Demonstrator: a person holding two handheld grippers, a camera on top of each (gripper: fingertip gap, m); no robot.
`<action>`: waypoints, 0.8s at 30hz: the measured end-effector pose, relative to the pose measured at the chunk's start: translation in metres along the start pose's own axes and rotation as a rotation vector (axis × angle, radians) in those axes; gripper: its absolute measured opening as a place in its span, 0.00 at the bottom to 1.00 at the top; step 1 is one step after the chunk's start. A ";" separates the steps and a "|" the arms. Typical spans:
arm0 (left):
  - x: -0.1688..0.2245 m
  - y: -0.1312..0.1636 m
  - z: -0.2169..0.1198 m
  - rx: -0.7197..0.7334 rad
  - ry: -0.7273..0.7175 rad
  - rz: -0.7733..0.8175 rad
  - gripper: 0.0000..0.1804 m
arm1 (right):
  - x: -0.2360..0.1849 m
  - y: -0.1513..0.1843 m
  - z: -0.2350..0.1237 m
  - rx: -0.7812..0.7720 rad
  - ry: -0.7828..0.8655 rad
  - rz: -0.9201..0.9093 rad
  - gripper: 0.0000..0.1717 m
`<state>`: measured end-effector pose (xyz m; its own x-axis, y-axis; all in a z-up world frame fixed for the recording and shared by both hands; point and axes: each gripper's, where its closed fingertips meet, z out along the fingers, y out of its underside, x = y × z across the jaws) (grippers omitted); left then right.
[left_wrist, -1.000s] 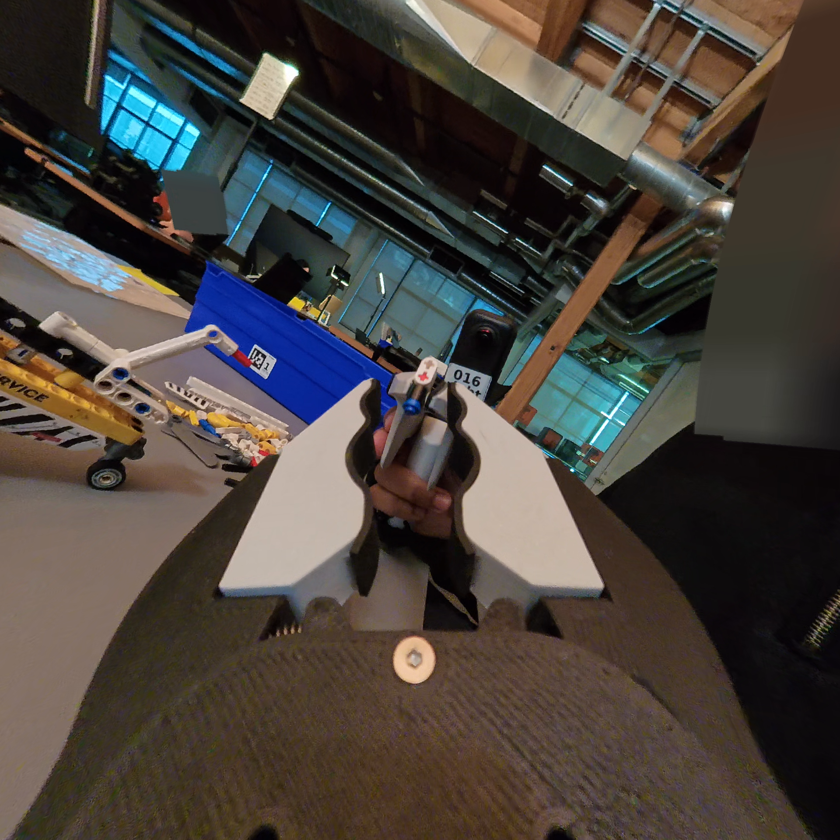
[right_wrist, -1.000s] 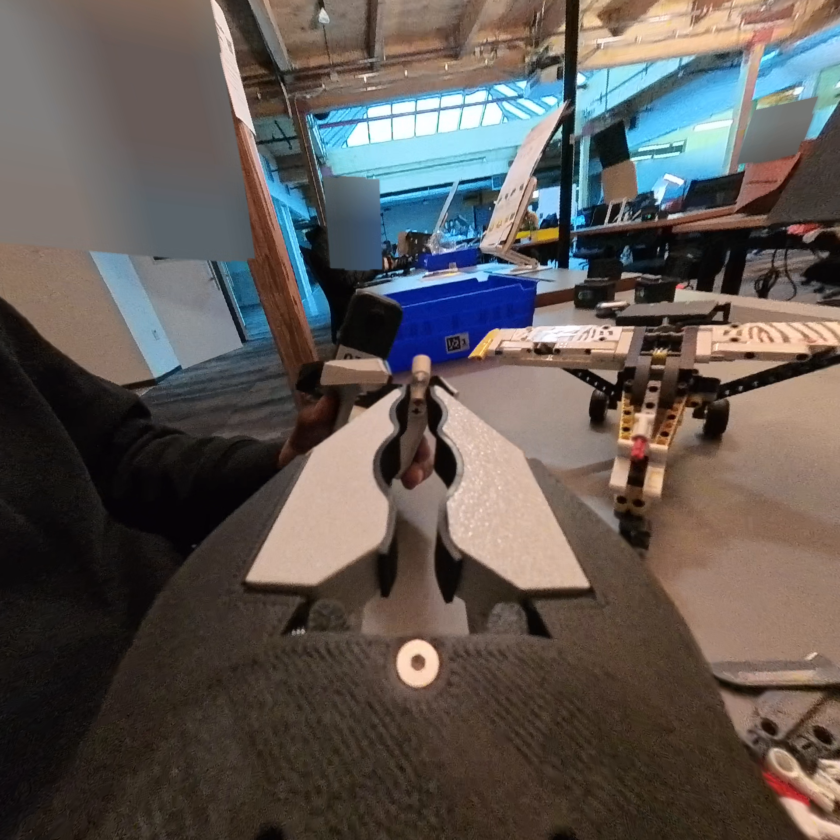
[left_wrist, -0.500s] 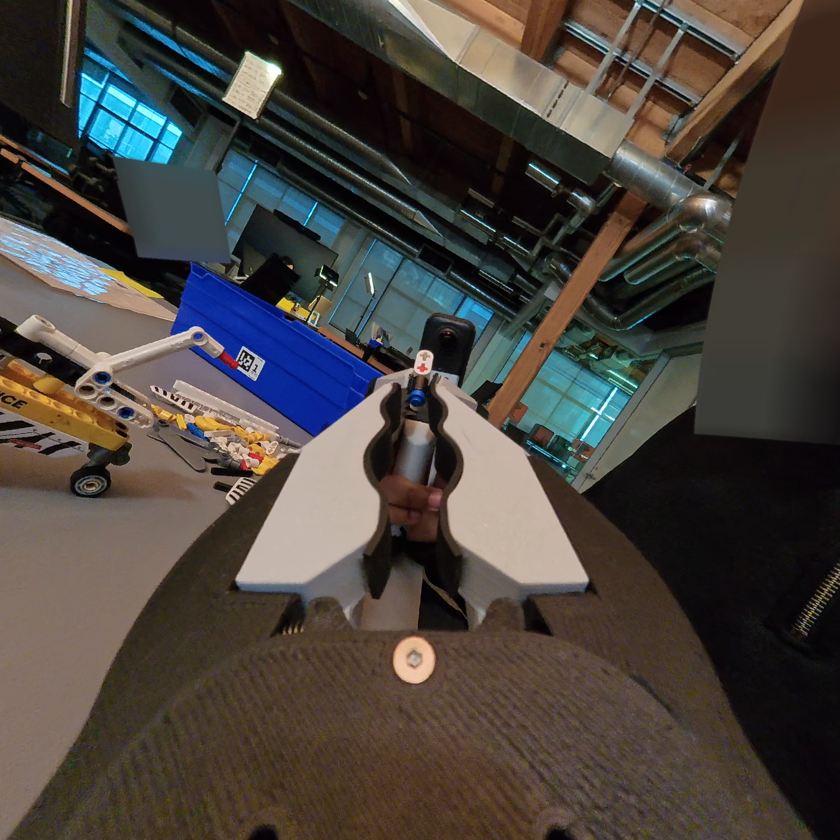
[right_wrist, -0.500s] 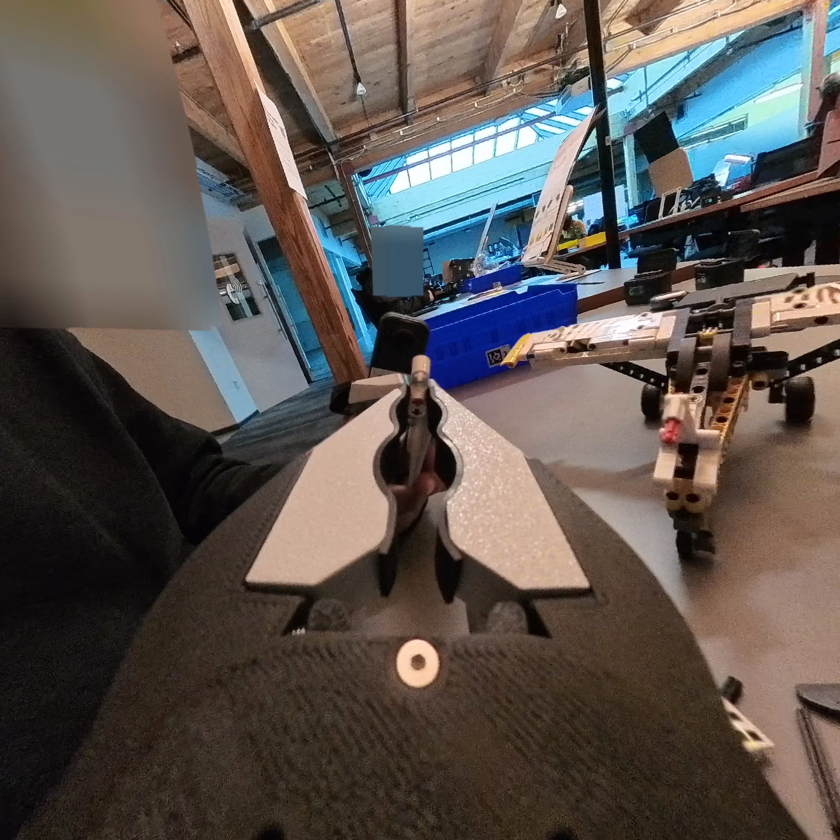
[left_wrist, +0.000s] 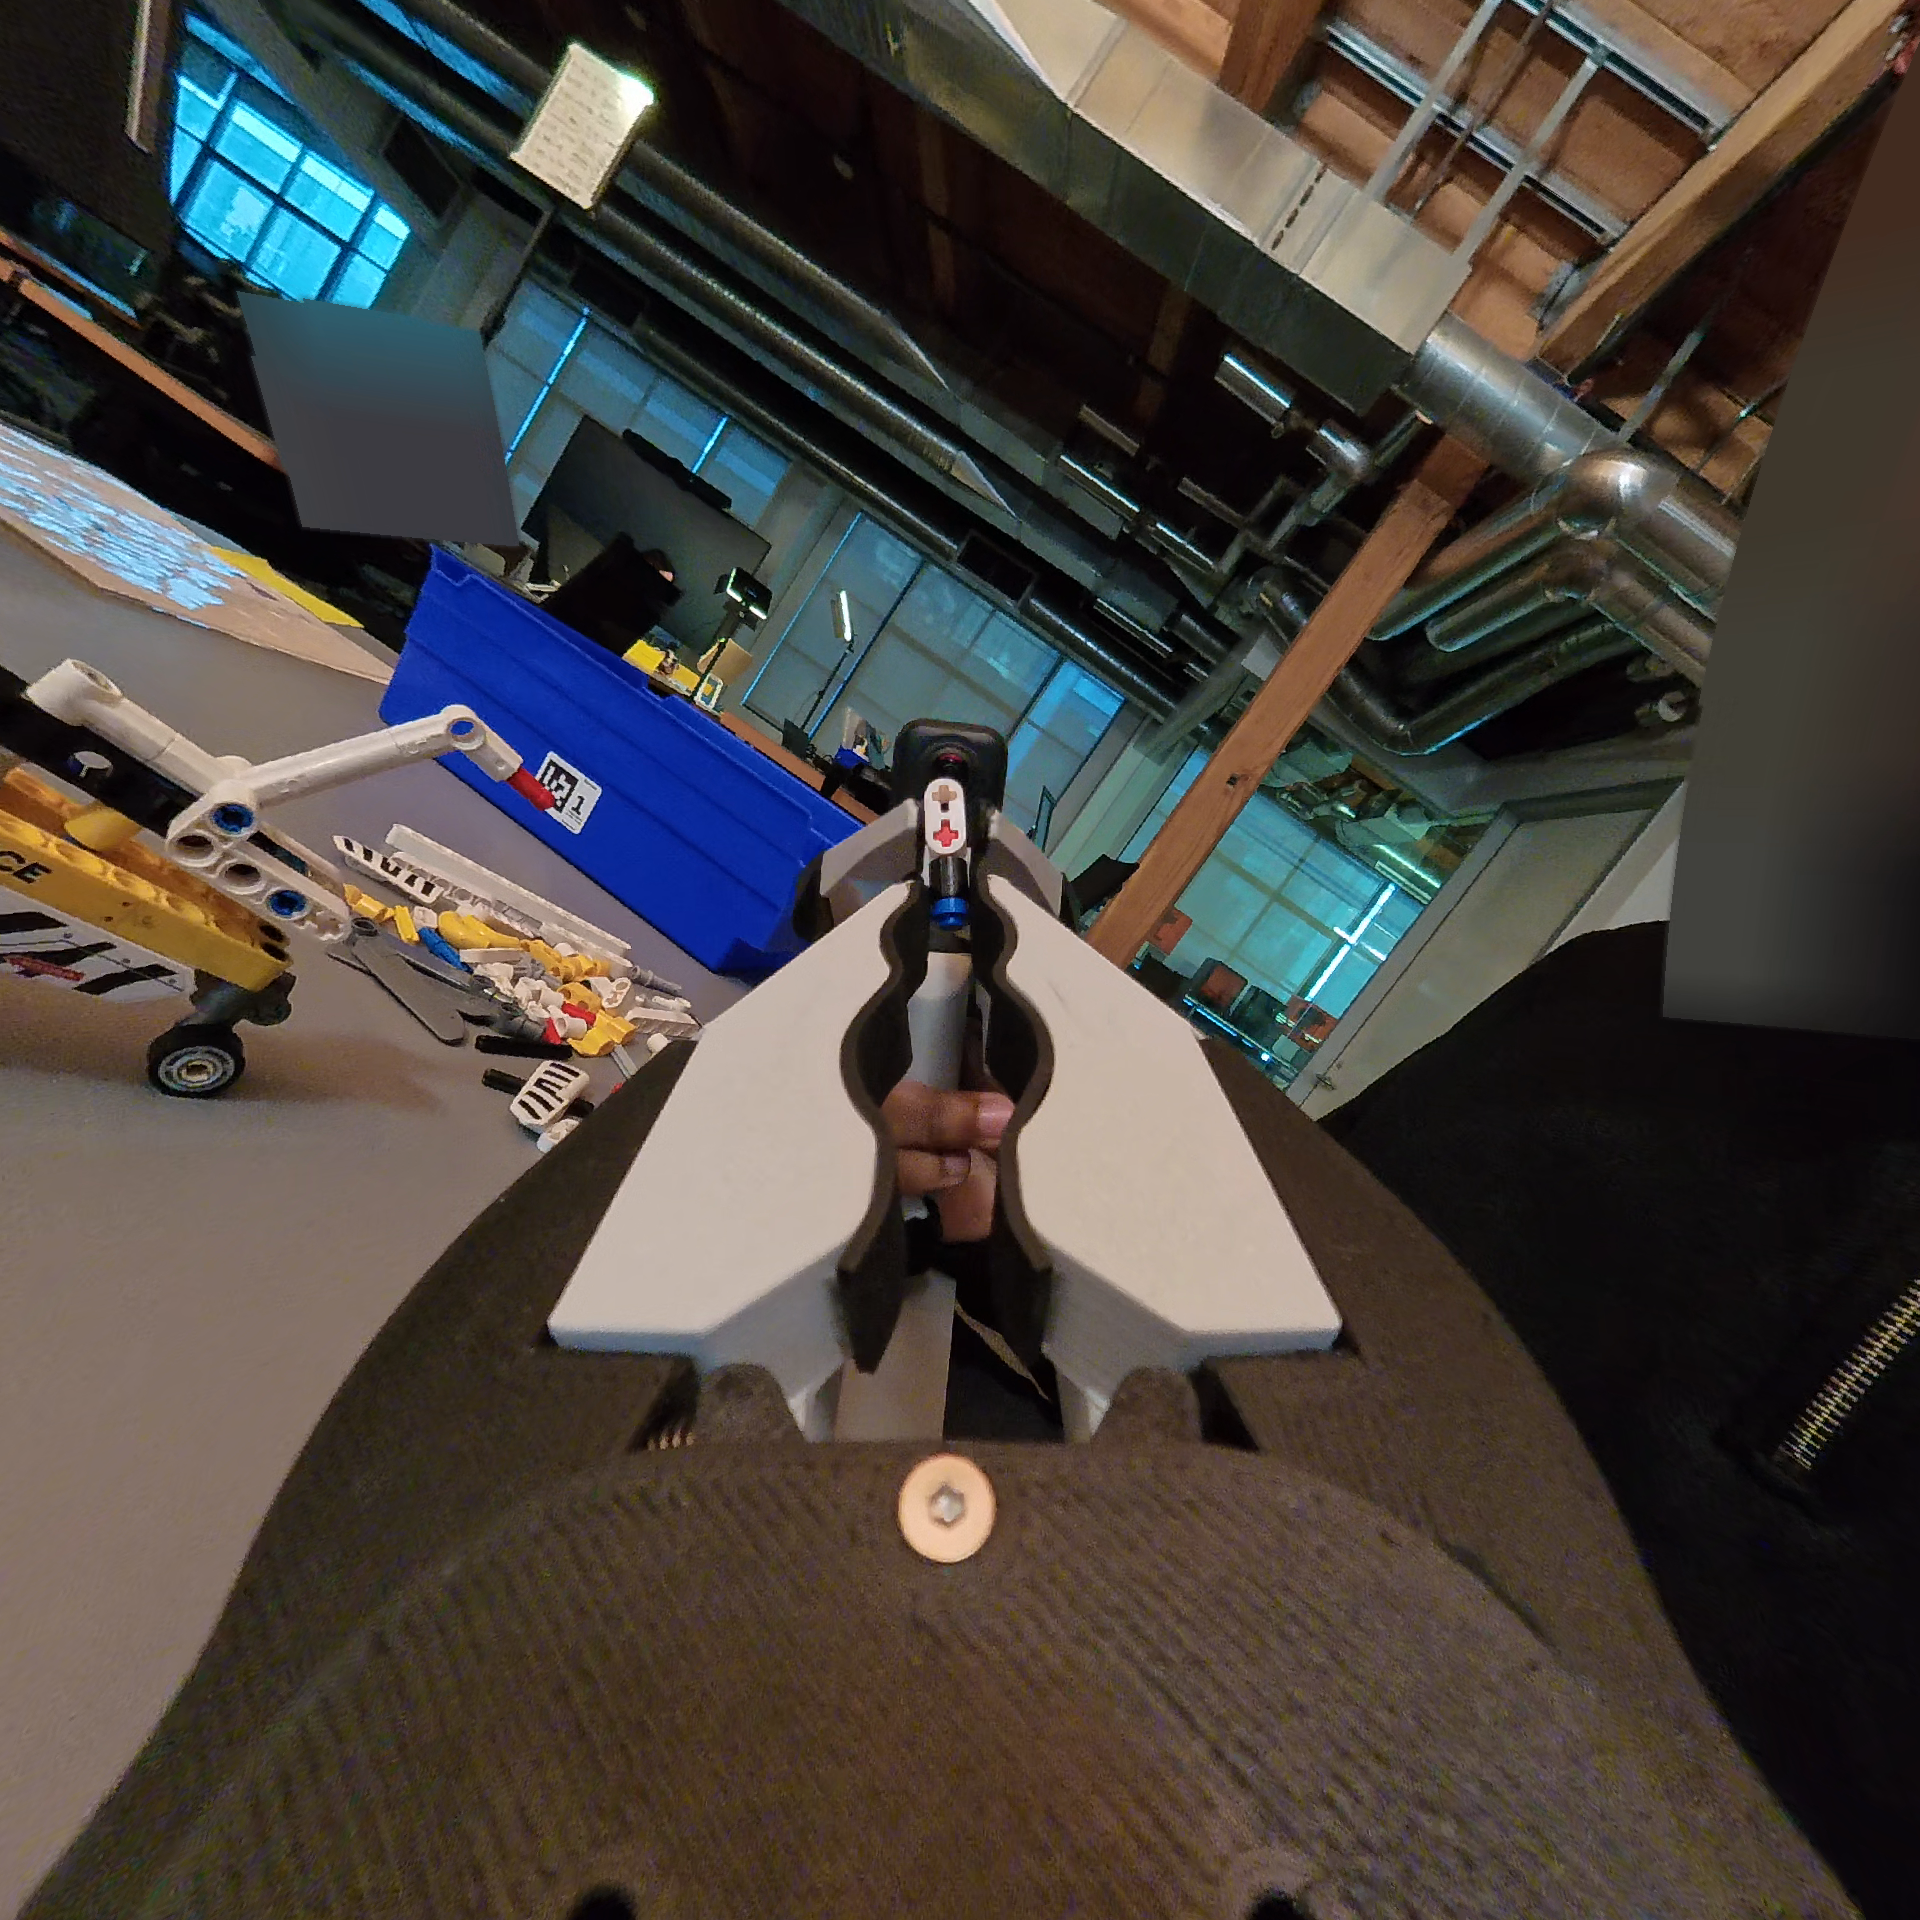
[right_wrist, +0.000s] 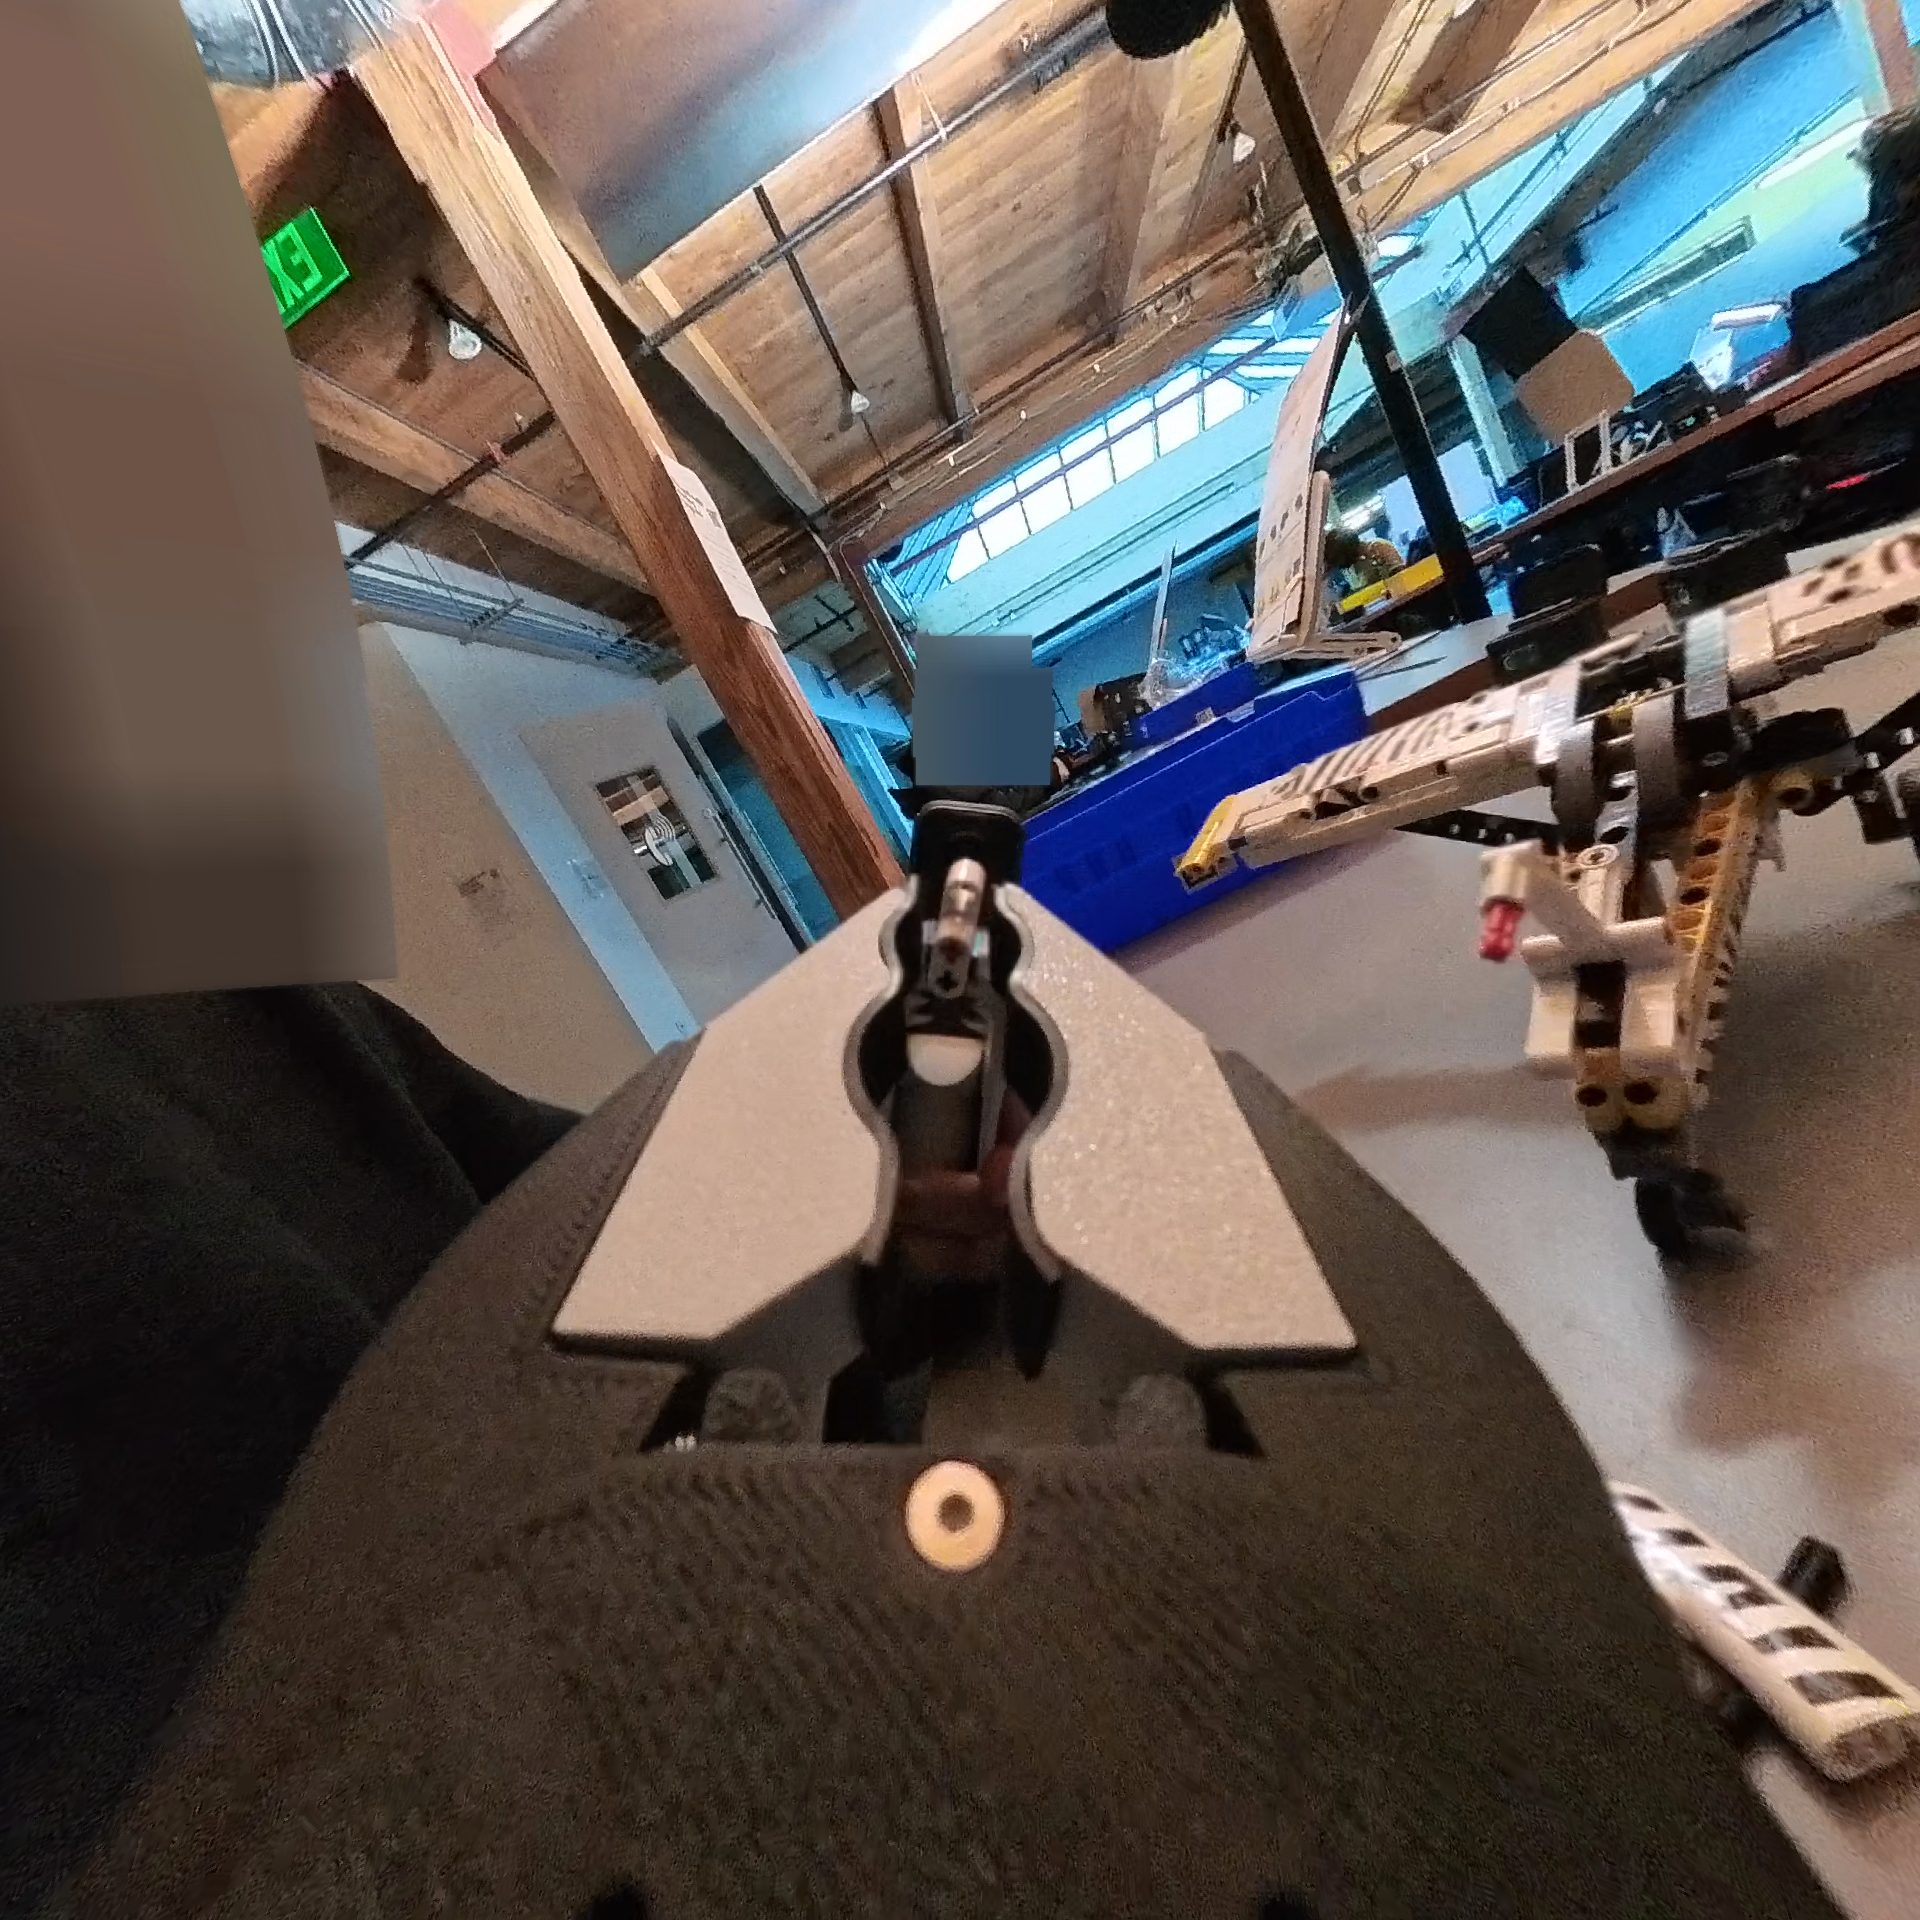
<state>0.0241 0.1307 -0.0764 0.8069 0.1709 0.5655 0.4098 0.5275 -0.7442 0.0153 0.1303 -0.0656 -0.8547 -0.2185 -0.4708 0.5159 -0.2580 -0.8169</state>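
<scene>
Fingers of my left gripper (left_wrist: 948, 904) are pinching a blue-collared pin (left_wrist: 947, 891); right gripper (right_wrist: 961, 935) is clamping the small white connector (right_wrist: 962, 902). I'm keeping both axes lined up, pushing straight.

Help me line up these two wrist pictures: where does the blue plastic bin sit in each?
Left wrist view: the blue bin stands on the grey table, left of centre, behind the scattered loose bricks.
Right wrist view: the blue bin lies right of centre, past the jaws.
Shared landmark: the yellow-and-white brick vehicle.
</scene>
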 end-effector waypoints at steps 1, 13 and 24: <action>0.000 0.000 0.000 -0.001 -0.002 0.000 0.01 | 0.001 -0.002 -0.001 0.009 0.000 0.007 0.06; -0.003 0.000 0.000 0.001 -0.017 -0.006 0.01 | 0.001 0.014 0.005 -0.071 -0.009 0.039 0.04; -0.002 -0.001 0.000 0.013 -0.022 0.010 0.01 | 0.004 0.006 0.004 0.000 -0.017 0.133 0.03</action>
<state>0.0221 0.1292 -0.0766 0.8012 0.1949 0.5658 0.3958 0.5366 -0.7453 0.0152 0.1246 -0.0708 -0.7777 -0.2671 -0.5691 0.6246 -0.2258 -0.7476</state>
